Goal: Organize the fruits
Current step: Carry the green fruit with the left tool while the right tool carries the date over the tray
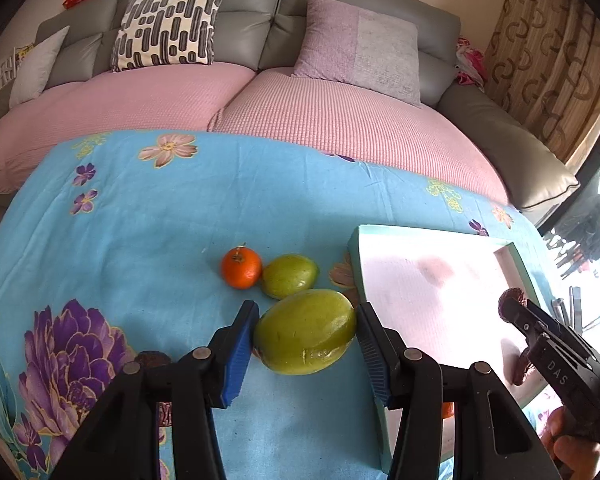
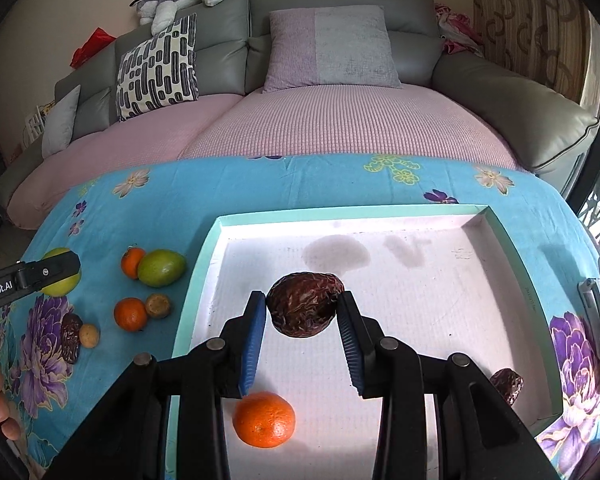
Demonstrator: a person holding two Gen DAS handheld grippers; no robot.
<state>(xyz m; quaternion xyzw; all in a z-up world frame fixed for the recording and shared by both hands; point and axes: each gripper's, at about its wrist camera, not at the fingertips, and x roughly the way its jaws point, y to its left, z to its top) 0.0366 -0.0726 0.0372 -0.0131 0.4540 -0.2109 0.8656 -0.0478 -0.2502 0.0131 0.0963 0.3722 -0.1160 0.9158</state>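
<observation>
My left gripper (image 1: 306,334) is shut on a large green mango (image 1: 305,332) just above the blue flowered cloth (image 1: 140,216). A smaller green mango (image 1: 290,275) and an orange mandarin (image 1: 241,267) lie just behind it. My right gripper (image 2: 303,320) is shut on a dark wrinkled fruit (image 2: 305,304) and holds it over the white tray (image 2: 500,320). In the tray lie a mandarin (image 2: 264,420) under my left finger and a dark wrinkled fruit (image 2: 508,384) at the right. The right gripper also shows in the left wrist view (image 1: 512,306).
On the cloth left of the tray lie a green mango (image 2: 161,267), two mandarins (image 2: 130,314), a brownish fruit (image 2: 158,305), a small yellow fruit (image 2: 89,335) and a dark wrinkled fruit (image 2: 71,338). A grey sofa with pink covers (image 2: 340,128) stands behind.
</observation>
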